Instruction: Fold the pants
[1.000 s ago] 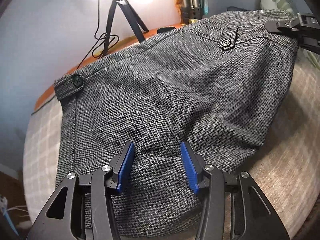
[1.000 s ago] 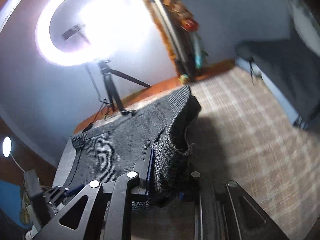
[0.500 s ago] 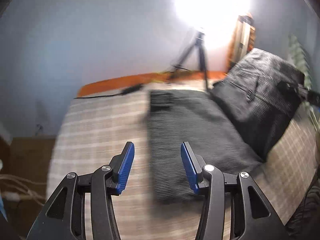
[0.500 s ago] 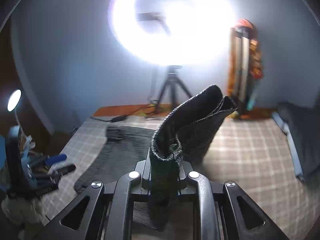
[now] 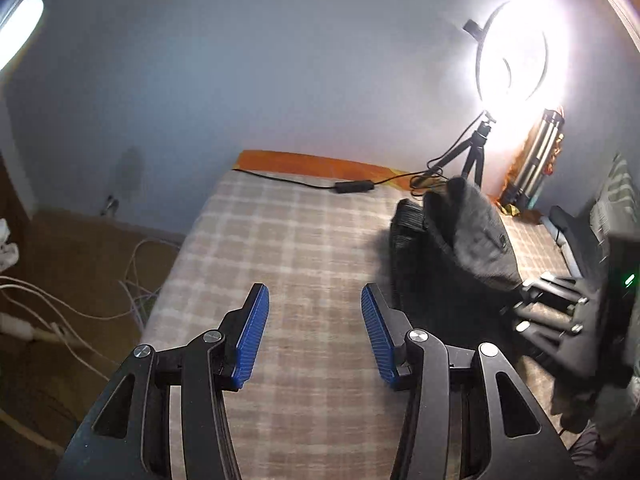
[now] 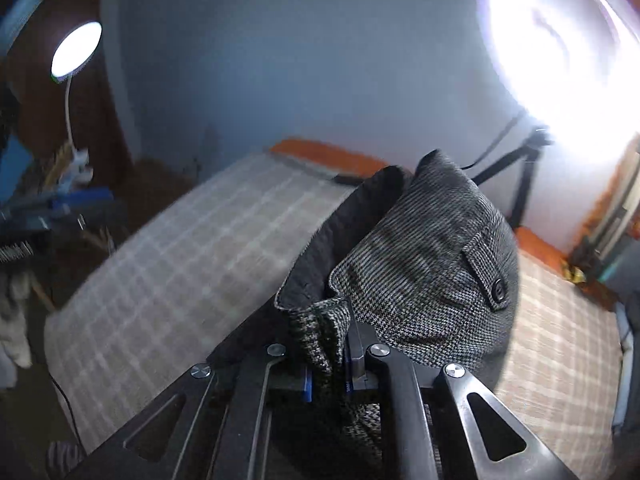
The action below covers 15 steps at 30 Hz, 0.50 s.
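The grey houndstooth pants (image 6: 432, 268) hang bunched from my right gripper (image 6: 326, 376), which is shut on a fold of the cloth and holds it above the bed. A buttoned pocket flap (image 6: 488, 276) faces the camera. In the left wrist view the pants (image 5: 460, 248) are a dark lifted heap at the right, with the right gripper (image 5: 556, 320) at their near side. My left gripper (image 5: 314, 336) is open and empty over the bare checked bedcover (image 5: 296, 248), left of the pants.
A ring light on a tripod (image 5: 516, 64) stands at the bed's far end, with a black cable and switch (image 5: 354, 187) on the cover. Loose white cables (image 5: 60, 312) lie on the floor left of the bed. A desk lamp (image 6: 74, 54) glows at the left.
My left gripper has let go of the pants and swung left over bare bedcover. My right gripper has lifted the pants off the bed and carried them up, bunched.
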### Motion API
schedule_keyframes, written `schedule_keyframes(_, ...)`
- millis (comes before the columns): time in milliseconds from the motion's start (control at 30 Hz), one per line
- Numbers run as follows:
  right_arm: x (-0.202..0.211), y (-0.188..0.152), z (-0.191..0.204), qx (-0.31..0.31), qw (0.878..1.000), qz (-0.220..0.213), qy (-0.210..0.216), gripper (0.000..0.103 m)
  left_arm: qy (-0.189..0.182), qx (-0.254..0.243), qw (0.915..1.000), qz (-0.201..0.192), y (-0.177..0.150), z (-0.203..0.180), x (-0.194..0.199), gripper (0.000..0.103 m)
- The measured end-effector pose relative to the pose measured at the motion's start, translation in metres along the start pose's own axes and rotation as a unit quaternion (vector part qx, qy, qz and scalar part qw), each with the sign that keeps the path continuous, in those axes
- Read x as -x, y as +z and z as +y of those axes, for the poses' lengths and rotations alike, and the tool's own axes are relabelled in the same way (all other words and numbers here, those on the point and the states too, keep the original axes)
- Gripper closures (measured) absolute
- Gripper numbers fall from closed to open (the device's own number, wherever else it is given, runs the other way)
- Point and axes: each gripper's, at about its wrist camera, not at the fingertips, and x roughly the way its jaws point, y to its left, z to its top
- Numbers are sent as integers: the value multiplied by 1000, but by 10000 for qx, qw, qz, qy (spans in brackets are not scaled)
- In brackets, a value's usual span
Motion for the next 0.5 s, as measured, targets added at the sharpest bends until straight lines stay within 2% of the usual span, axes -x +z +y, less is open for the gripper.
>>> schedule_keyframes(233, -42, -14, 34, 485, 9980, 409, -69, 94, 42, -48, 10000, 76, -4, -1, -6, 56)
schedule_keyframes(300, -48, -17, 37, 494, 9979, 430, 3, 89, 39, -69, 9999, 89, -5, -3, -8, 56)
schedule_keyframes(333, -50, -15, 41, 475, 9978, 458, 96, 87, 44, -96, 9999, 91, -5, -5, -8, 56)
schedule_keyframes(400, -47, -15, 40, 419, 9973, 403, 448, 66, 47, -134, 9999, 85, -5, -8, -7, 56)
schedule_keyframes(433, -41, -16, 37, 345, 9956, 310, 817, 60, 54, -157, 9998, 74, -5, -10, -6, 56)
schedule_keyframes(500, -23, -14, 29, 132, 9906, 86, 1359, 57, 37, -153, 9999, 70, -4, -12, -5, 56)
